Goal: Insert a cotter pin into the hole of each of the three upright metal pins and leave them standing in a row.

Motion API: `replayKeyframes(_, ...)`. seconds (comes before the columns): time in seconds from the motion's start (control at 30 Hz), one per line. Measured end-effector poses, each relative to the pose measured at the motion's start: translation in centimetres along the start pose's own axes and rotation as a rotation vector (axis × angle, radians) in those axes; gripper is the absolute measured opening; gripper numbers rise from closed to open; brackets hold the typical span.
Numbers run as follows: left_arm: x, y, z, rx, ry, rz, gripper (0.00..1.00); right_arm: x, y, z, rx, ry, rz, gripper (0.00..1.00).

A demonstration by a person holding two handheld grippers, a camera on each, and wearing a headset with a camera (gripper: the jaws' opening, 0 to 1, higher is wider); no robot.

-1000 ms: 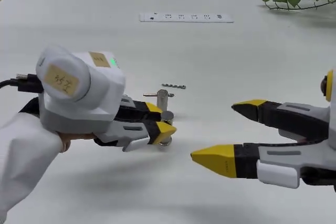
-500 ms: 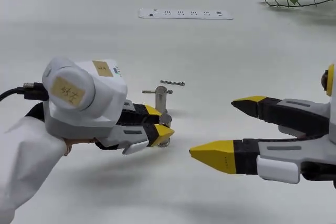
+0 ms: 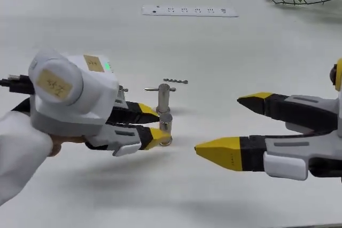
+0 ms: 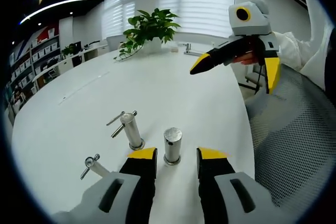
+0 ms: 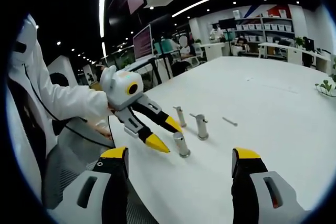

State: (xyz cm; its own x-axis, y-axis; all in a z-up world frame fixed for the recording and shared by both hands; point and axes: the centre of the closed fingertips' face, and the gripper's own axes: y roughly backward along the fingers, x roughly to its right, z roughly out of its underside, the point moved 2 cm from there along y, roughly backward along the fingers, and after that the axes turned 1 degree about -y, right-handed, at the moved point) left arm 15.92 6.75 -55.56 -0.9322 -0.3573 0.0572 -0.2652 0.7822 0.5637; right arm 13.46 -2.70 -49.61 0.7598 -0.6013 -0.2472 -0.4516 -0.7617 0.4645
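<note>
A bare pin (image 4: pixel 172 145) stands on the table (image 3: pixel 224 46) between the narrowly parted tips of the left gripper (image 4: pixel 176 156), untouched; in that gripper's view a second pin (image 4: pixel 131 129) stands at its 10 o'clock and a third pin (image 4: pixel 94 165) at 8 o'clock, each with a cotter through it. In the head view a loose cotter (image 3: pixel 176 81) lies at its 12 o'clock; the right gripper (image 3: pixel 219 124) hovers at 3 o'clock, jaws wide, empty.

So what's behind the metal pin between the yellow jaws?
Another metal pin stands behind it, with a cotter pin through its top. Farther back a loose cotter pin lies on the table. In the head view the left gripper hides most of the third pin.
</note>
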Motion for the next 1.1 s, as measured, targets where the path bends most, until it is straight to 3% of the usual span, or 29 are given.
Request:
replayKeyframes(0.07,0.5,1.0,0.1,0.009,-0.02,0.015,0.45,0.3,0.2,0.0,0.001,-0.001,0.001,0.78)
replayKeyframes(0.17,0.9,2.6,0.3,0.019,-0.017,0.013,0.58,0.7,0.4,0.0,-0.01,0.008,0.005,0.78)
replayKeyframes(0.23,0.5,3.7,0.6,0.023,0.003,-0.029,0.59,1.3,0.7,0.1,-0.018,0.014,0.02,0.78)
replayKeyframes(0.37,0.4,5.1,1.0,0.039,0.019,-0.06,0.67,2.0,1.3,-0.1,-0.034,0.03,0.034,0.78)
replayKeyframes(0.47,1.4,5.7,1.0,0.099,0.103,-0.022,0.83,2.7,1.4,0.4,-0.098,0.075,0.035,0.78)
replayKeyframes(0.53,1.7,5.9,1.2,0.106,0.096,-0.027,0.93,2.8,1.4,0.6,-0.129,0.107,0.031,0.78)
replayKeyframes(0.7,2.9,6.2,1.5,0.101,0.124,-0.003,0.99,3.3,1.2,-0.1,-0.175,0.177,0.001,0.78)
replayKeyframes(0.77,3.3,6.2,1.4,0.119,0.16,-0.007,0.99,3.6,1.2,-0.4,-0.213,0.196,-0.009,0.77)
replayKeyframes(0.8,3.3,6.3,1.4,0.125,0.146,-0.01,0.99,3.9,1.1,-0.5,-0.232,0.196,-0.006,0.76)
replayKeyframes(0.9,3.3,6.4,1.4,0.129,0.161,-0.027,0.99,5.5,0.9,-1.4,-0.263,0.296,0.009,0.68)
replayKeyframes(1.03,2.9,6.8,1.6,0.133,0.169,-0.066,0.99,6.6,0.2,-2.5,-0.285,0.312,0.002,0.61)
replayKeyframes(1.1,2.6,7.0,1.6,0.147,0.194,-0.089,0.99,7.1,-0.3,-2.8,-0.319,0.358,-0.011,0.6)
